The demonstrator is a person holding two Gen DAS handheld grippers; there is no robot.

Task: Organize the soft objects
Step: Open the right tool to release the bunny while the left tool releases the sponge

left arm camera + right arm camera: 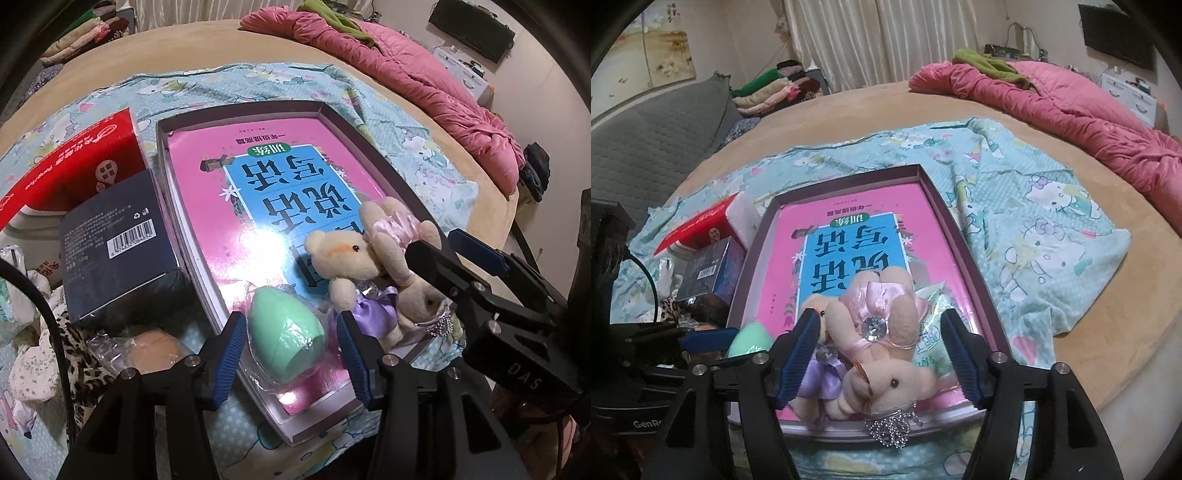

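— On the near end of the shallow box (236, 110), what is lying there?

— A green egg-shaped sponge (286, 332) in clear wrap is lying on the pink book (207, 155) that is filling the box, close to the near left corner. Two small plush bears (882, 354) in pink and purple ribbon are lying just beside it, toward the near right corner, with a beaded chain (890, 424) hanging over the near edge.

— How is the left gripper (291, 343) standing?

— Its blue pads are sitting apart on either side of the sponge, with a gap showing on both sides, so nothing is being squeezed.

— And the right gripper (879, 354)?

— Its jaws are standing wide around the bears. The left pad is sitting right against the plush; the right pad is clear of it, so they are not clamping the bears.

— What is lying off the box?

— Against the left edge, a dark blue carton (118, 243) is leaning by a red box (74, 166). Everything is resting on a cartoon-print sheet (1034, 221) spread over a tan bed (1108, 332), with a pink quilt (1071, 107) bunching at the far right corner.
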